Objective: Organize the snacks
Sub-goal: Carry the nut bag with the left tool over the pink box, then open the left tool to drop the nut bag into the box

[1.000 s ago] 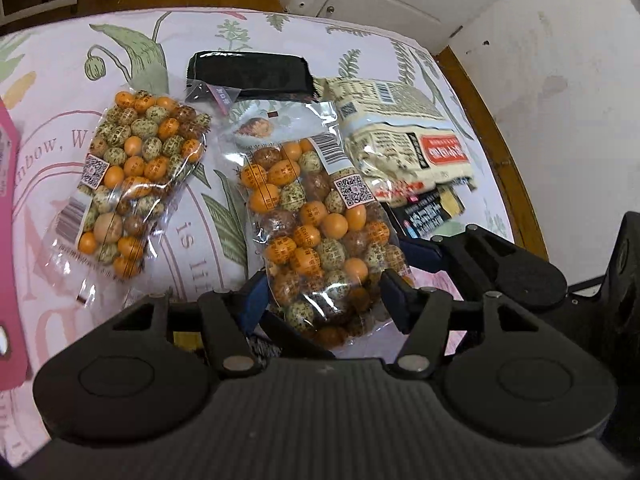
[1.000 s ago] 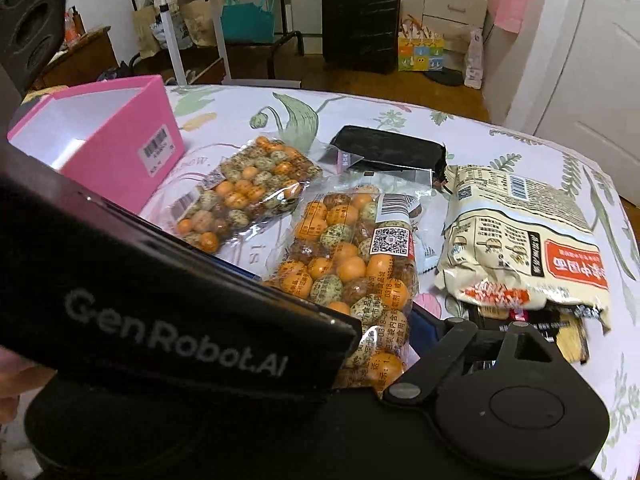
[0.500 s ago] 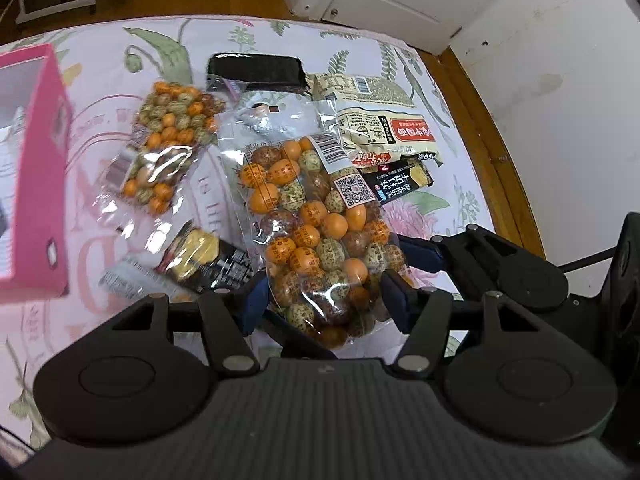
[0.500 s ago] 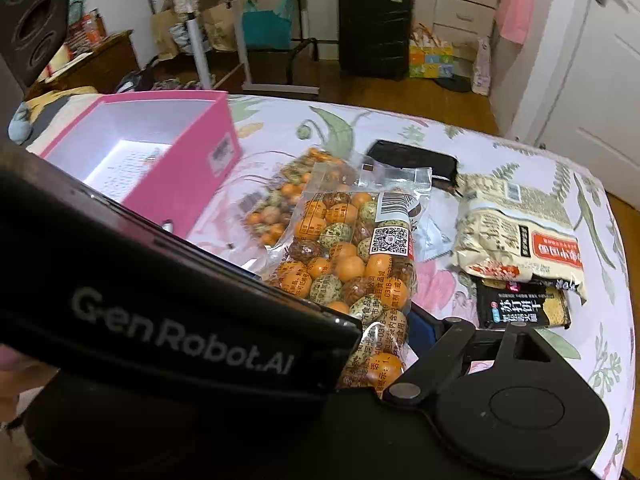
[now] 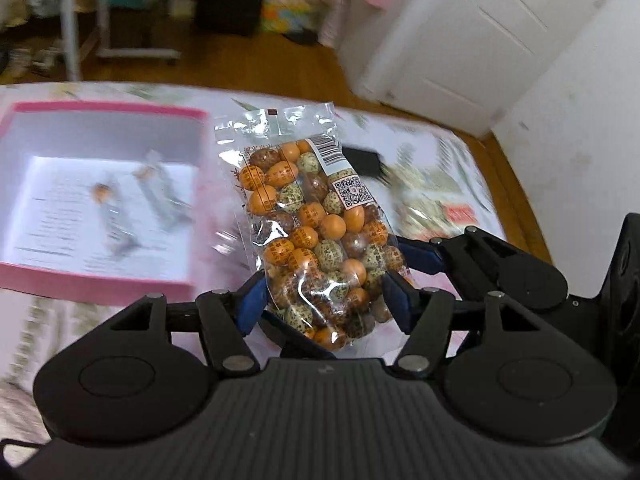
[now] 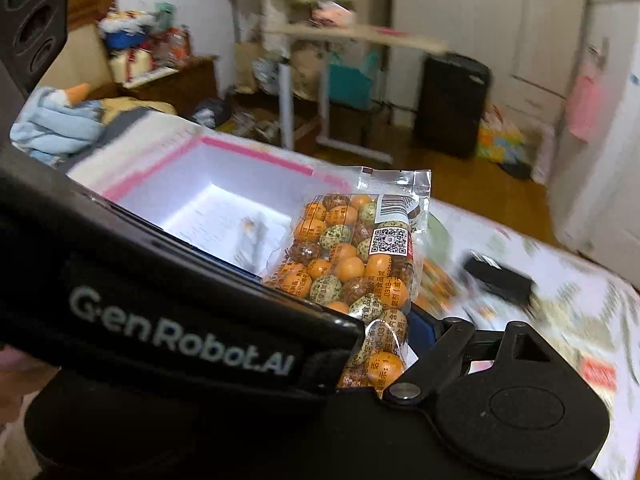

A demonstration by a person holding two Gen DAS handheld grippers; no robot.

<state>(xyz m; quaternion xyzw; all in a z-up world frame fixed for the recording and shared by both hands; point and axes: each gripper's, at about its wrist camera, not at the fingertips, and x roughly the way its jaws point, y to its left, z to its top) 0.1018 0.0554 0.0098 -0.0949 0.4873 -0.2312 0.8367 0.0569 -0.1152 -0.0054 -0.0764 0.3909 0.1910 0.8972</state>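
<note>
My left gripper (image 5: 322, 300) is shut on the lower end of a clear bag of orange, green and brown candy balls (image 5: 316, 232) and holds it in the air, upright. My right gripper (image 6: 384, 344) holds the same bag (image 6: 360, 264) from the right; its left finger is hidden behind the left gripper's black body. An open pink box (image 5: 100, 268) with a white inside lies on the table to the left of the bag, with two small wrapped snacks in it. The box also shows in the right wrist view (image 6: 208, 196).
A black pouch (image 5: 366, 162) and a beige snack pack with a red label (image 5: 444, 208) lie on the floral tablecloth behind the bag. A second candy bag (image 6: 438, 280) lies blurred on the cloth. The table edge (image 5: 516, 196) runs along the right, near a white wall.
Both grippers have lifted the candy bag off the table and swung it left toward the pink box. The view is tilted up and blurred with motion.
</note>
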